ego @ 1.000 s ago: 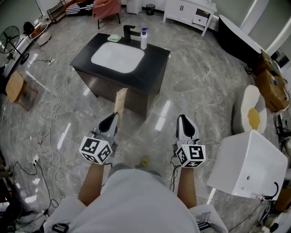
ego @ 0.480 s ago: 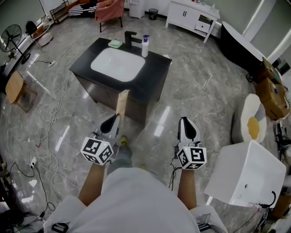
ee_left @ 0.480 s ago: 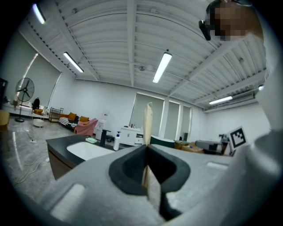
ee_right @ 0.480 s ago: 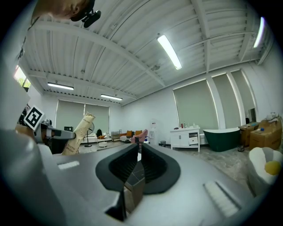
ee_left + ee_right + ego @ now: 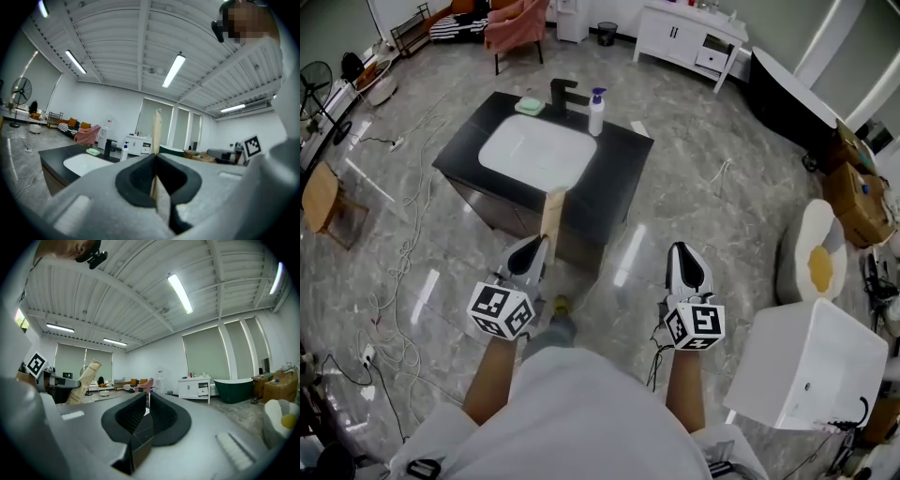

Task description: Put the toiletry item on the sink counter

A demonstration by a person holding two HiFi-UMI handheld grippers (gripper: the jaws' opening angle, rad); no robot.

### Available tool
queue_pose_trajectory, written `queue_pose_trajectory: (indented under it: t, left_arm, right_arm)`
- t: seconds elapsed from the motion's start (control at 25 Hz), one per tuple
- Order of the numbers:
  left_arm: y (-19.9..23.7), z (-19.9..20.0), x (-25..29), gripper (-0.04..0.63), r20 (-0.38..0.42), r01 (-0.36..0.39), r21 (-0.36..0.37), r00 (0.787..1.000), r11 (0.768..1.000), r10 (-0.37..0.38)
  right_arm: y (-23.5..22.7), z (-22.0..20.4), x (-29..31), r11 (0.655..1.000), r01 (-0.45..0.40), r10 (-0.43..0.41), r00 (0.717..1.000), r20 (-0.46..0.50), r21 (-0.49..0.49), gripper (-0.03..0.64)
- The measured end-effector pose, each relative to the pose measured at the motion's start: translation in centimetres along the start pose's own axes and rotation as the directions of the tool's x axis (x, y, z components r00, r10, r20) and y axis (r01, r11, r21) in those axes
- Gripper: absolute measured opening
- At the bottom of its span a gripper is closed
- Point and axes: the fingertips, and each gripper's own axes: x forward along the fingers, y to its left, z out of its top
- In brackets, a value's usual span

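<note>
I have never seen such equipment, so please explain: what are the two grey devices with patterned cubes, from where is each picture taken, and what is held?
There is no robot here. A person holds a two-jaw gripper in each hand, and the patterned cubes are parts of those grippers. The head view comes from a camera on the person's head, looking steeply down. The other two views come from a camera on each gripper, looking along its jaws. The left gripper is shut on a flat tan packet that sticks up out of its jaws. The right gripper is shut and empty. Ahead stands a black sink counter with a white basin, a black faucet, a white pump bottle and a green soap dish. The packet is not yet on the counter.
</note>
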Motion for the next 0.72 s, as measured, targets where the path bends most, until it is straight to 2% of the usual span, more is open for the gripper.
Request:
queue_pose_trajectory:
  t: [0.48, 0.72]
  left_arm:
    - [9.1, 2.2, 7.3, 0.0, -0.029, 0.094, -0.032, 0.995, 0.995, -0.095]
    - [12.0, 2.7, 10.1, 0.0, -0.048, 0.149, -0.045, 0.987, 0.988, -0.151]
  right_arm:
    - [1.2, 1.2, 9.9, 0.996, 0.086, -0.087, 0.996, -0.02, -0.014, 0.026]
    - [1.9, 1.3, 12.9, 0.991, 0.133, -0.134, 0.991, -0.029, -0.019, 0.026]
